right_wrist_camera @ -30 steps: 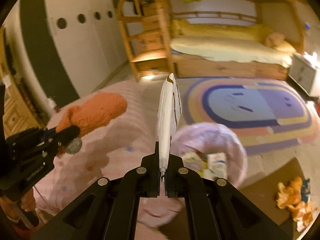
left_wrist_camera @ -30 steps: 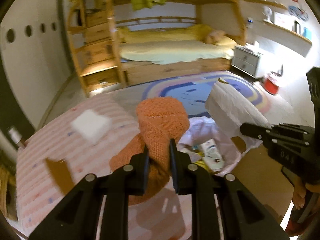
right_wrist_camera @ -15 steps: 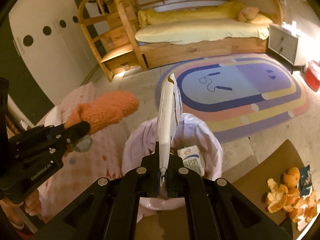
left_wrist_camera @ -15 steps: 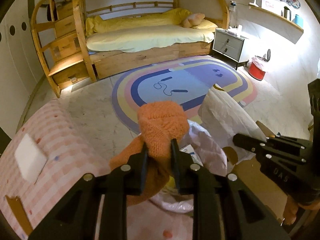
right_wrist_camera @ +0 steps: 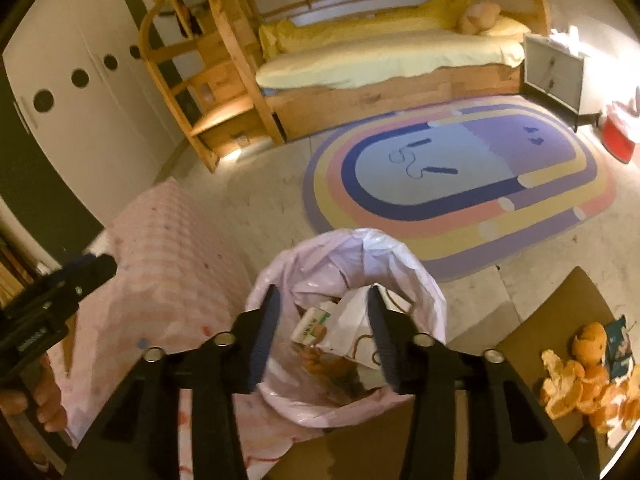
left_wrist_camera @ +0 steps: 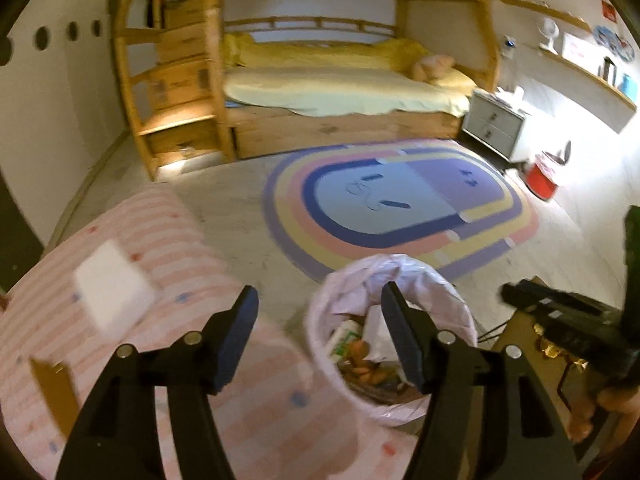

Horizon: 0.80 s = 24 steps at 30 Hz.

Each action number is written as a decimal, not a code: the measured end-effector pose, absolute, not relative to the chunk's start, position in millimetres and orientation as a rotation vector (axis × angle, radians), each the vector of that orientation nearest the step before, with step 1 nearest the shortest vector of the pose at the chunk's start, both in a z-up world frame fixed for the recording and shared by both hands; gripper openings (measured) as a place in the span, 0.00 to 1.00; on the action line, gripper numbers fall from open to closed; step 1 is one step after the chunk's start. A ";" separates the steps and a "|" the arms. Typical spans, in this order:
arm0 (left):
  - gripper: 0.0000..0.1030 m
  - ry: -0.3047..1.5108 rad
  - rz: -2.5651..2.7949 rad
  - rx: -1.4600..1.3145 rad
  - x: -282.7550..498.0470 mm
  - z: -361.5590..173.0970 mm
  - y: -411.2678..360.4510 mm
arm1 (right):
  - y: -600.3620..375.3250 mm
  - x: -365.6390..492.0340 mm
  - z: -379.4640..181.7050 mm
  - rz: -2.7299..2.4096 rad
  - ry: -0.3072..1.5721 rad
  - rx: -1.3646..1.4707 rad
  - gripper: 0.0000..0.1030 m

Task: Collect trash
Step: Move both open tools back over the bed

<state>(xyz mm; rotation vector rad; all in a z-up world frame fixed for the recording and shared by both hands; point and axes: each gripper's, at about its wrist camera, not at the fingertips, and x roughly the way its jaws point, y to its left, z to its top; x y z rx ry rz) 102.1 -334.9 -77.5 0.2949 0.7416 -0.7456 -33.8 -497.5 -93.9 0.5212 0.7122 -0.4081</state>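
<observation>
Beside the pink checked blanket (right_wrist_camera: 168, 248), the round bin with its pale plastic bag (right_wrist_camera: 348, 256) sits below both grippers; the left gripper (left_wrist_camera: 320, 336) and right gripper (right_wrist_camera: 324, 332) have just spread apart, nothing between them.

I see a dim room in warm yellow-orange light. The brightest patches are a glow under the wooden steps (left_wrist_camera: 180, 160) and glare along the right wall by the nightstand (right_wrist_camera: 556, 72). Both fisheye views bend straight lines and go black at the corners. The left view is smeared with motion blur; the right is sharper.
</observation>
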 end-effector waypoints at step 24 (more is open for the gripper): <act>0.60 0.830 -0.347 0.077 117.1 -83.5 -119.8 | -337.3 37.0 -52.8 -0.108 0.762 0.267 0.37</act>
